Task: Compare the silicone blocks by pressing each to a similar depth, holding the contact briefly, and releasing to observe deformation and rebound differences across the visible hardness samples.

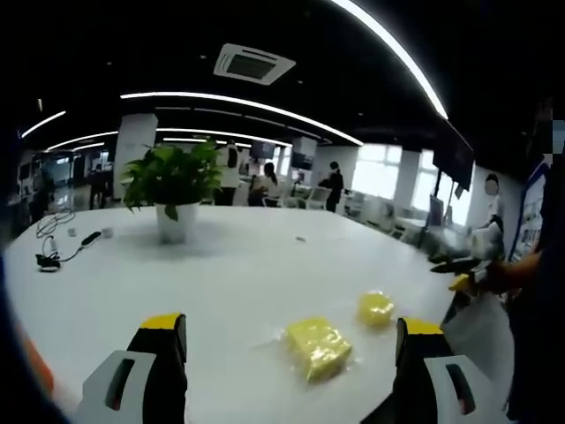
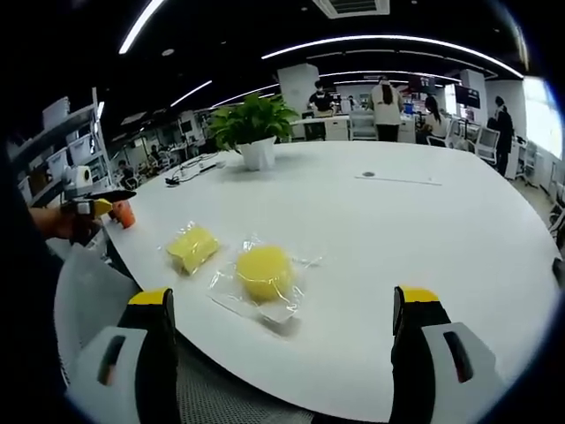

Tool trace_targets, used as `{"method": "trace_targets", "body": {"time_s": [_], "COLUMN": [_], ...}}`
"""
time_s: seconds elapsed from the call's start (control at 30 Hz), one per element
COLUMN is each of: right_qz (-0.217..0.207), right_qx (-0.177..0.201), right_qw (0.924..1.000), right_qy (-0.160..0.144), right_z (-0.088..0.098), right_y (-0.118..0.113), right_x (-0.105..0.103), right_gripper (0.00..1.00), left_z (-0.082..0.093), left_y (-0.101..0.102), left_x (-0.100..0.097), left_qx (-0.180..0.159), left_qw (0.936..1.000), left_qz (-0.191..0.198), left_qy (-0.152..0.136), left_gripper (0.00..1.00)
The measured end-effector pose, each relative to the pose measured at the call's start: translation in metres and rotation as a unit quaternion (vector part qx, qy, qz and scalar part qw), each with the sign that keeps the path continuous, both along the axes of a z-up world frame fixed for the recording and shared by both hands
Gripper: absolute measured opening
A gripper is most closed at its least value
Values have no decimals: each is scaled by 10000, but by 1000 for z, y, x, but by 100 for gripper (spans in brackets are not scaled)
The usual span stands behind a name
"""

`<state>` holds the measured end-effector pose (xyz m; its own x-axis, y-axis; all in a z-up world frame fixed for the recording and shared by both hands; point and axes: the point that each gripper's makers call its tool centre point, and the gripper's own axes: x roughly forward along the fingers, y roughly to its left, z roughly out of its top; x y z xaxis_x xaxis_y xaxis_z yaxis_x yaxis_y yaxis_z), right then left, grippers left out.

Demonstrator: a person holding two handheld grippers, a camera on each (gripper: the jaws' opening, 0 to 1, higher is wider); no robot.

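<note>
Two yellow silicone blocks in clear wrap lie on the white table (image 1: 256,256). In the left gripper view the rectangular block (image 1: 318,346) lies just ahead between my jaws, with the round block (image 1: 376,307) beyond it to the right. My left gripper (image 1: 290,323) stands open above the table, touching nothing. In the right gripper view the round block (image 2: 263,271) is nearest and the rectangular block (image 2: 193,246) lies to its left. My right gripper (image 2: 284,297) is open and short of the round block. The right gripper (image 1: 457,269) also shows at the right edge, in a hand.
A green plant in a white pot (image 1: 175,193) (image 2: 256,132) stands at the table's far side, with cables (image 1: 53,247) beside it. The table edge (image 2: 291,371) runs close below my right jaws. People and chairs fill the office behind. The left gripper (image 2: 99,205) enters from the left.
</note>
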<state>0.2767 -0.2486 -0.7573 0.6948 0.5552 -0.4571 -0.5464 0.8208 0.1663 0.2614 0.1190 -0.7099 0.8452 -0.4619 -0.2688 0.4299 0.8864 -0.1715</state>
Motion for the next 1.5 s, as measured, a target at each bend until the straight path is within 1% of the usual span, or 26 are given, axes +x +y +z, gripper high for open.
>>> {"method": "trace_targets", "body": {"time_s": [0.1, 0.2, 0.33, 0.4, 0.47, 0.53, 0.6, 0.67, 0.73, 0.8, 0.83, 0.9, 0.93, 1.0, 1.07, 1.1, 1.13, 1.17, 1.2, 1.27, 1.3, 1.33, 1.37, 1.4, 1.43, 1.5], "right_qz": [-30, -54, -8, -41, -33, -25, -47, -56, -44, 12, -6, -61, -80, -82, -61, -61, -69, -74, -69, -84, -108, -149, -175, -195, -216, -266], "right_qx": [8, 27, -9, 9, 19, 12, 10, -28, -57, -127, -130, -89, -62, -24, -55, -49, -52, -62, -63, -54, -33, 18, 48, 71, 90, 138], "right_qw": [10000, 10000, 10000, 9999, 10000, 10000, 9999, 9998, 9999, 9999, 9999, 9999, 9999, 9999, 10000, 10000, 10000, 9999, 10000, 9999, 9999, 9999, 9998, 9998, 9997, 9995], "right_qy": [59, 50, 48, 140, 82, 53, 95, 167, 134, 35, 44, 69, 61, 53, 40, 43, 41, 28, -5, -50, -47, -52, -56, -54, -66, -105], "right_z": [-3, -2, -5, -8, -4, -3, -6, -9, -6, -4, -6, -6, -4, -2, -3, -3, -3, -3, -1, 1, 1, 2, 2, 1, 2, 6], "right_y": [-1, -3, 0, -1, -1, -1, 0, -1, 0, 2, 1, -1, -2, -2, -2, -2, -2, -2, -2, -4, -5, -6, -7, -7, -8, -7], "right_x": [-3, -1, -3, -5, -3, -2, -5, -6, -2, -3, -4, -7, -7, -6, -6, -6, -7, -8, -9, -11, -12, -13, -14, -14, -15, -15], "right_gripper": [96, 96, 96, 96, 96, 96, 96, 96, 96, 96, 96, 96, 96, 96, 96, 96, 96, 96, 96, 96, 96, 96, 96, 96, 96, 96], "left_z": [-5, -4, -1, -5, -6, -1, 2, 0, -3, -4, -4, 1, 6, 7, 13, 14, 13, 11, 11, -2, -8, -13, -18, -19, -25, -41], "left_y": [2, -1, -2, 0, 1, 3, 3, 6, 9, 10, 10, -1, -16, -33, -49, -62, -70, -85, -96, -120, -137, -147, -155, -166, -182, -198], "left_x": [4, 4, 4, 4, 4, 5, 3, 1, 2, 3, 3, 4, 5, 11, 21, 28, 33, 40, 43, 52, 55, 58, 62, 66, 70, 74], "left_qx": [-4, -55, -30, -17, -33, -51, -21, -53, -49, -188, -178, -164, -223, -57, -359, -522, -446, -432, -518, -531, -587, -631, -643, -671, -738, -800], "left_qw": [10000, 9998, 9999, 9998, 9998, 9999, 10000, 9999, 9999, 9997, 9997, 9997, 9991, 9978, 9962, 9940, 9933, 9908, 9885, 9839, 9792, 9763, 9751, 9739, 9697, 9639], "left_qz": [-18, -55, -111, -89, -60, -33, -41, -29, 10, 69, 66, -82, -331, -636, -770, -920, -1026, -1240, -1373, -1539, -1727, -1787, -1763, -1836, -1968, -1999], "left_qy": [75, 177, 106, 161, 197, 130, 82, 87, 100, 139, 144, 146, 147, 197, 215, 278, 302, 335, 367, 734, 890, 1047, 1180, 1156, 1243, 1569], "left_gripper": [100, 100, 100, 100, 100, 100, 100, 100, 100, 100, 100, 100, 100, 100, 100, 100, 100, 100, 100, 100, 100, 100, 100, 100, 100, 100]}}
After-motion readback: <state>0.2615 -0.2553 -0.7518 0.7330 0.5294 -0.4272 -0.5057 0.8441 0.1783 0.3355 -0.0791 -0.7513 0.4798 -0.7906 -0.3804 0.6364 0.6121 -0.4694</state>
